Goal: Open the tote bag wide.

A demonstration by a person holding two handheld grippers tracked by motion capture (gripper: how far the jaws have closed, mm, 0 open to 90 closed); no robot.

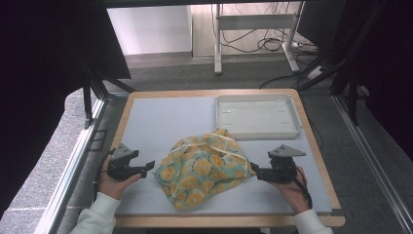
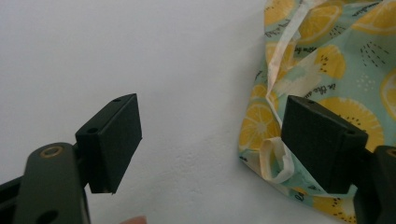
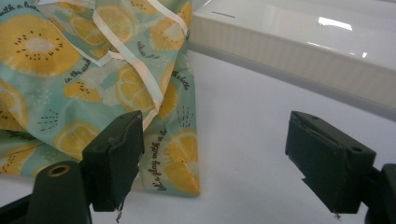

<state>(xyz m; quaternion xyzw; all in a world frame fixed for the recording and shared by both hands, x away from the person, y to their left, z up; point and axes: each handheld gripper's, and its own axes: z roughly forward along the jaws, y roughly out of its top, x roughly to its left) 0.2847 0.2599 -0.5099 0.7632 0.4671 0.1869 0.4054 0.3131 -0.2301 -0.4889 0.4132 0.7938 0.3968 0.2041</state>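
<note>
A crumpled cloth [image 1: 202, 168] with yellow lemon slices on pale green and a white hem lies bunched in the middle of the table. My left gripper [image 1: 147, 169] rests at its left edge, held by a hand, jaws open; in the left gripper view the cloth [image 2: 327, 60] lies behind the right jaw and bare table shows between the jaws [image 2: 210, 140]. My right gripper [image 1: 254, 170] stands at the cloth's right edge, open too. In the right gripper view the cloth [image 3: 93, 70] hangs behind the left jaw, and nothing is between the pads [image 3: 215, 154].
A white shallow tray [image 1: 257, 117] stands at the back right of the pale blue mat, its wall [image 3: 299, 60] close beyond the right gripper. Wooden table edges [image 1: 321, 161] frame the mat. Metal rails run along both sides; a desk frame and cables stand beyond.
</note>
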